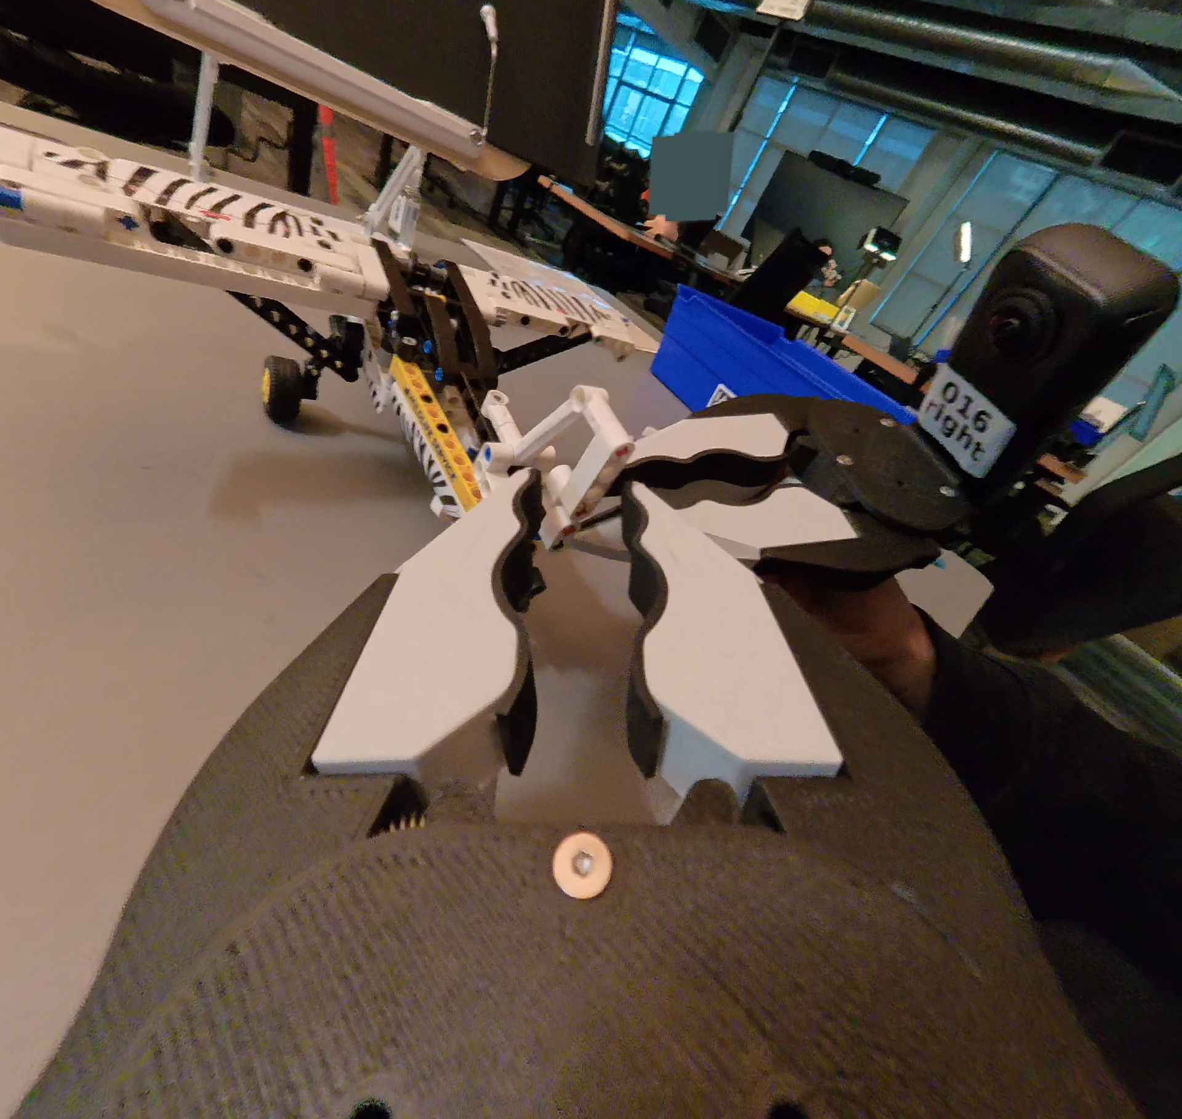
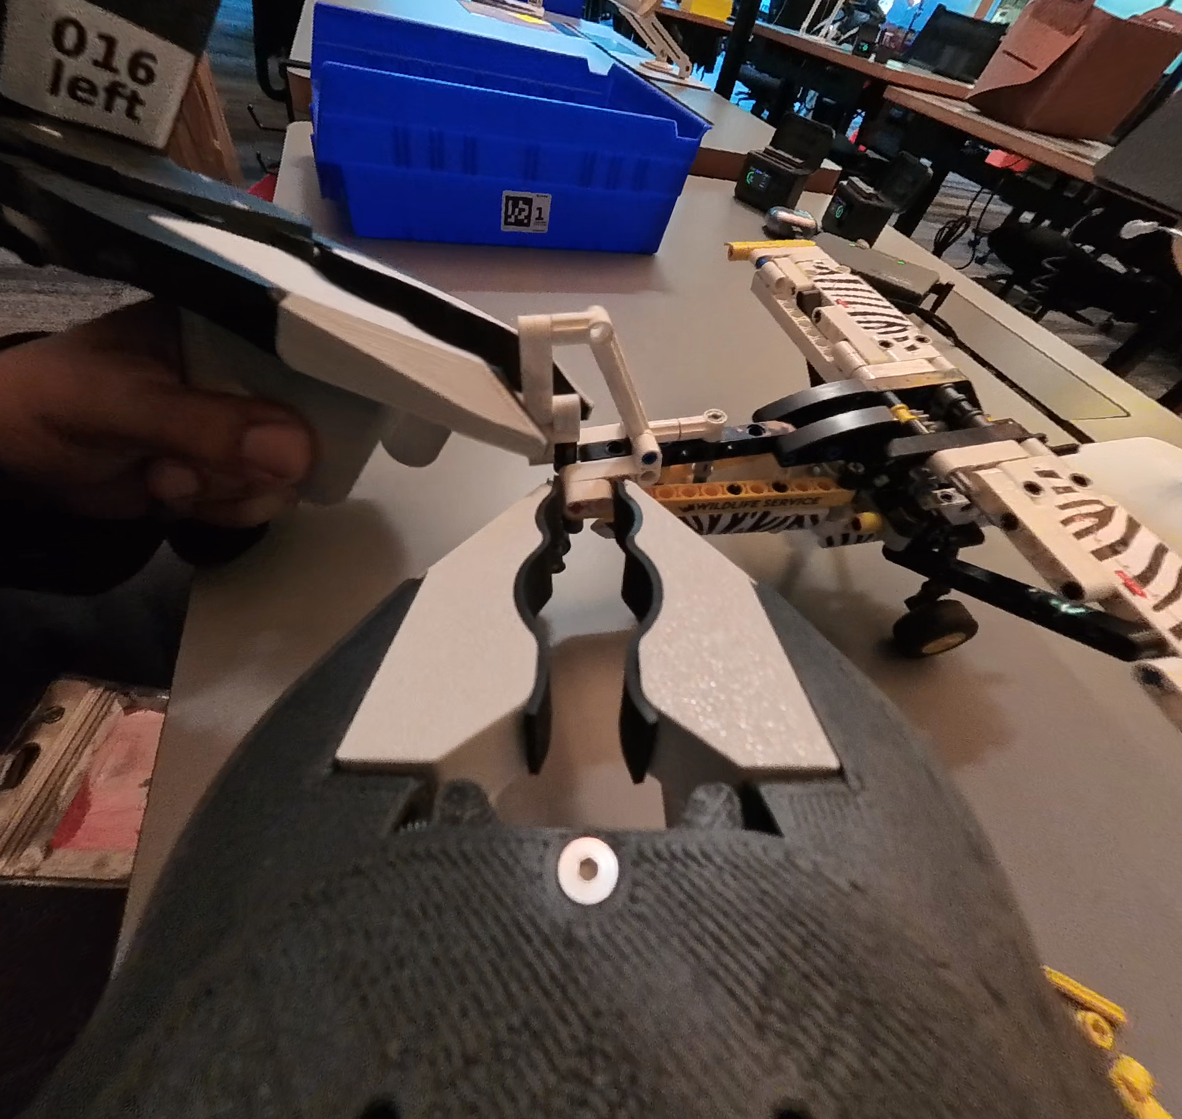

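right wrist view: right tool (image 2: 591, 503) clamps white beam (image 2: 591, 488), left pad hidden.

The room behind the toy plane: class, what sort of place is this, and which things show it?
Probably a shared workshop or lab: long worktables with monitors, a blue parts bin, and exposed ceiling ducts.

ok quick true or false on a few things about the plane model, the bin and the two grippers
1. The toy plane has zebra stripes. True.
2. The bin is red. False: it is blue.
3. The right gripper has a white beam at the plane's tail between its fingertips. True.
4. The plane lies on the floor. False: it stands on a grey table.
5. The left gripper is far from the plane. False: it is at the tail.
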Motion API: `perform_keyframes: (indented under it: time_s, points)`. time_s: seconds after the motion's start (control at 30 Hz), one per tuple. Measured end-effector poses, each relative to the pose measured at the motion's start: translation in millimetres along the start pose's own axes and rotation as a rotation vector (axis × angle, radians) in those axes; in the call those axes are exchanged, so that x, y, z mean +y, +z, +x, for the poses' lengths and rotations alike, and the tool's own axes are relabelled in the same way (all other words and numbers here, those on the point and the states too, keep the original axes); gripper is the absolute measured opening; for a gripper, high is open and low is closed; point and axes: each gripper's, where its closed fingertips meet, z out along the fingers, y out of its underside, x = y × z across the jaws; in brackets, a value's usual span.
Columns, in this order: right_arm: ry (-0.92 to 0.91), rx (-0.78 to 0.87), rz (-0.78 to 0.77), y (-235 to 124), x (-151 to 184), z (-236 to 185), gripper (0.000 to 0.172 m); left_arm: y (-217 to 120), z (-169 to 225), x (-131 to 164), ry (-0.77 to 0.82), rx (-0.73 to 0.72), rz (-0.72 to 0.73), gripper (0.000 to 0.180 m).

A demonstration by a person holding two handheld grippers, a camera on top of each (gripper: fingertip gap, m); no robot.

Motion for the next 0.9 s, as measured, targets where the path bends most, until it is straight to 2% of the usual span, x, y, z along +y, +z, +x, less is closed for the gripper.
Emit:
perform_keyframes:
  time_s: [0.07, 0.17, 0.4, 0.53, 0.63, 0.9]
  points:
    - [0.030, -0.003, 0.017, -1, -2, 1, 0.014, 0, 5, 1, -0.005, 0.036, 0.000, 0.033]
    - [0.095, -0.019, 0.058, -5, -7, 4, 0.014, 0, 8, 1, 0.014, 0.041, -0.001, 0.042]
    - [0.183, -0.044, 0.140, -14, -18, 8, 0.014, -1, 12, -3, 0.211, -0.039, 0.016, 0.043]
    - [0.241, -0.078, 0.204, -20, -28, 9, 0.014, -2, -2, -5, 0.190, -0.128, 0.018, 0.043]
    - [0.236, -0.093, 0.232, -22, -33, 6, 0.014, 2, -10, 2, 0.177, -0.182, -0.044, 0.042]
    - [0.178, -0.087, 0.257, -22, -39, -3, 0.014, 7, -1, 7, 0.240, -0.165, -0.077, 0.043]
